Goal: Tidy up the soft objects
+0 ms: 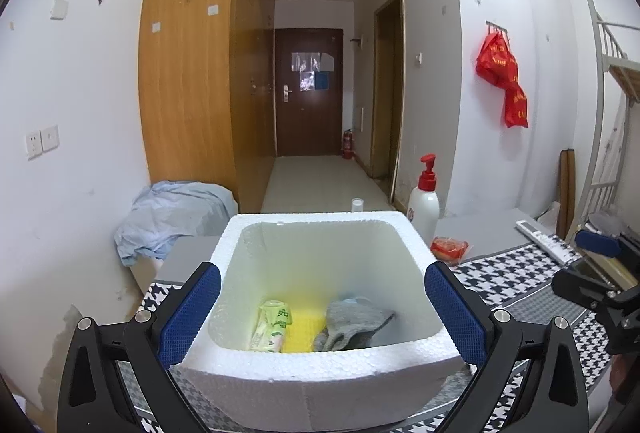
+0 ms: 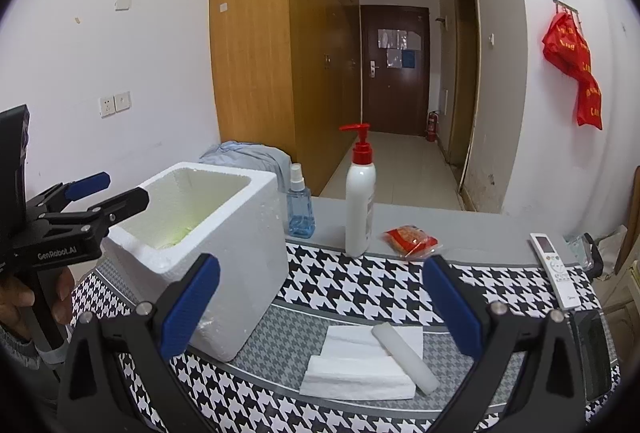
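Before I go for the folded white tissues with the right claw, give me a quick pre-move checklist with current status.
1. Right claw open and empty: ok.
2. Folded white tissues in view between the fingers, on the houndstooth cloth: ok.
3. Tissues free of other items: not ok, a white cylinder lies across them.
4. Foam box has room: ok; only a green packet, a yellow item and a grey sock at the bottom.
5. Left claw clear of the box opening: not ok; it is open, straddling the box.
6. Pump bottle off the path: ok.
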`<state>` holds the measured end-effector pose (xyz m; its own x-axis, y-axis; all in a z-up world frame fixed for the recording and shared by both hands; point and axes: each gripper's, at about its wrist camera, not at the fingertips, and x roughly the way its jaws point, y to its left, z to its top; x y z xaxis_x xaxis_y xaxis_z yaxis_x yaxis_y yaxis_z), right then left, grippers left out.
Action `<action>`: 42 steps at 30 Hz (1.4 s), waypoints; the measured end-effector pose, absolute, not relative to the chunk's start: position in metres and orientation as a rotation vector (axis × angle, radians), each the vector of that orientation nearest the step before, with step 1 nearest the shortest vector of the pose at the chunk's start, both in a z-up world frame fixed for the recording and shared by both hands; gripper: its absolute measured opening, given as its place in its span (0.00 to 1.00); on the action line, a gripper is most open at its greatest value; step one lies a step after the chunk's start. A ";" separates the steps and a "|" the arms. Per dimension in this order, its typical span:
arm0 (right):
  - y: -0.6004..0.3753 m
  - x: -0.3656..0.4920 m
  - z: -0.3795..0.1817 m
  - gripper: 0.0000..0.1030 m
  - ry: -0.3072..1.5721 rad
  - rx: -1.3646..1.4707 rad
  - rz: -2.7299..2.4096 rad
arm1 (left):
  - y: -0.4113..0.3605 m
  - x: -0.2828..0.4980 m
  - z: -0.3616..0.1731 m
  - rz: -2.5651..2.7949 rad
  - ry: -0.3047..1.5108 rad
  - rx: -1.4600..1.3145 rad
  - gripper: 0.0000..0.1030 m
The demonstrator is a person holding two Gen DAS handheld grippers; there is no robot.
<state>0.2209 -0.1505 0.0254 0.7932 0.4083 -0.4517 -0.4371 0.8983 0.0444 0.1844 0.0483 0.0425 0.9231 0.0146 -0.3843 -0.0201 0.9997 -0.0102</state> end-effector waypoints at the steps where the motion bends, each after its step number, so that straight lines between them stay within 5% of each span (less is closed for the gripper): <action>1: -0.151 0.220 0.026 0.99 0.468 -0.063 0.457 | 0.048 0.182 0.044 0.011 0.390 -0.017 0.99; 42: -0.176 0.179 0.034 0.99 0.405 -0.066 0.433 | 0.012 0.134 0.059 -0.096 0.313 -0.023 0.99</action>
